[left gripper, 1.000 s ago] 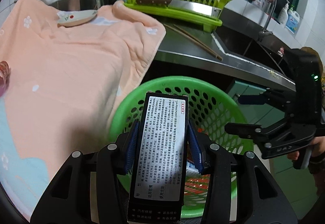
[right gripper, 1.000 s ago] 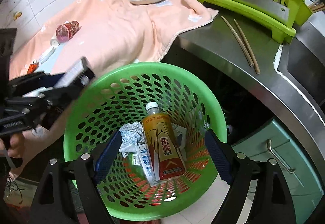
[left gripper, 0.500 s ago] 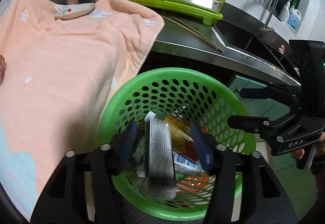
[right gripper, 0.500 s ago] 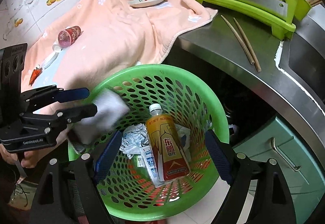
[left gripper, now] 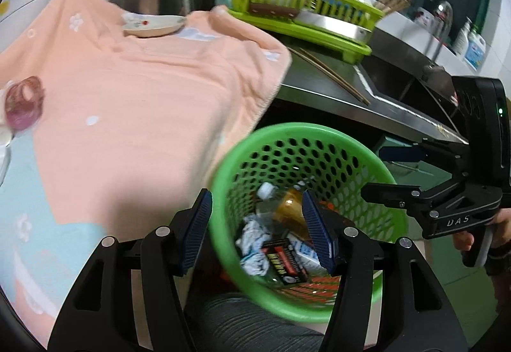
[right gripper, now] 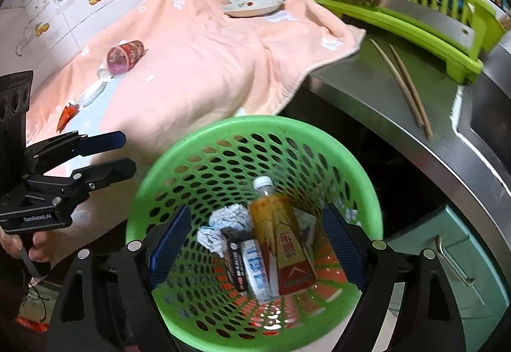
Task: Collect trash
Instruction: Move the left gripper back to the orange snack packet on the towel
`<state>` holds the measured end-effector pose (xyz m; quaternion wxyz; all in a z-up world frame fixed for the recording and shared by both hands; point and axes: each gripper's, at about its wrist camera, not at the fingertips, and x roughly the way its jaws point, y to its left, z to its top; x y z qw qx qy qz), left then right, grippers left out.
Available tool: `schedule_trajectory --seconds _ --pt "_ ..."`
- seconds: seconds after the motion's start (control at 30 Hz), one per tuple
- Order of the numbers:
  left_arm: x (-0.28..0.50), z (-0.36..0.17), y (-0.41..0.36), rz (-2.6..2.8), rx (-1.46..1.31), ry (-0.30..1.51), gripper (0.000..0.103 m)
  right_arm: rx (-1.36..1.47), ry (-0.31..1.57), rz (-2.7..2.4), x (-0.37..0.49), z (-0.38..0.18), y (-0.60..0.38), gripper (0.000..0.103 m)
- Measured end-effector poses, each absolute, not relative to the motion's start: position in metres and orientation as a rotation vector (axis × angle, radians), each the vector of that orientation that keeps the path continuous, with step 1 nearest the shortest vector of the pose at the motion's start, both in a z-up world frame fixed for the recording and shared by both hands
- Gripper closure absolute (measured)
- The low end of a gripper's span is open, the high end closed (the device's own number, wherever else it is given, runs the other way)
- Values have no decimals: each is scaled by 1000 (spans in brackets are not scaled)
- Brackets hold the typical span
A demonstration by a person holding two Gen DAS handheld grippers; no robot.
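1. Black box lies in the green basket; left gripper has just been opening and is empty.
2. Right gripper is wide, empty.
3. We swing left toward ten o'clock for the red cup.

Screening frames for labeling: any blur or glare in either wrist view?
Left wrist: motion blur smears the peach towel and red cup; green basket is sharper. Right wrist: mostly crisp, glare on the steel counter, fisheye bending at the edges.
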<state>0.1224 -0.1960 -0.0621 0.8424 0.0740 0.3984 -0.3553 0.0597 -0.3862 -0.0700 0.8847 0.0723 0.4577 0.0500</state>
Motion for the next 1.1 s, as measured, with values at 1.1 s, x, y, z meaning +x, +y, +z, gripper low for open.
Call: schedule_trajectory --seconds 1.1 --pt "229 -35 131 64 -237 840 42 -86 916 451 171 -34 -203 21"
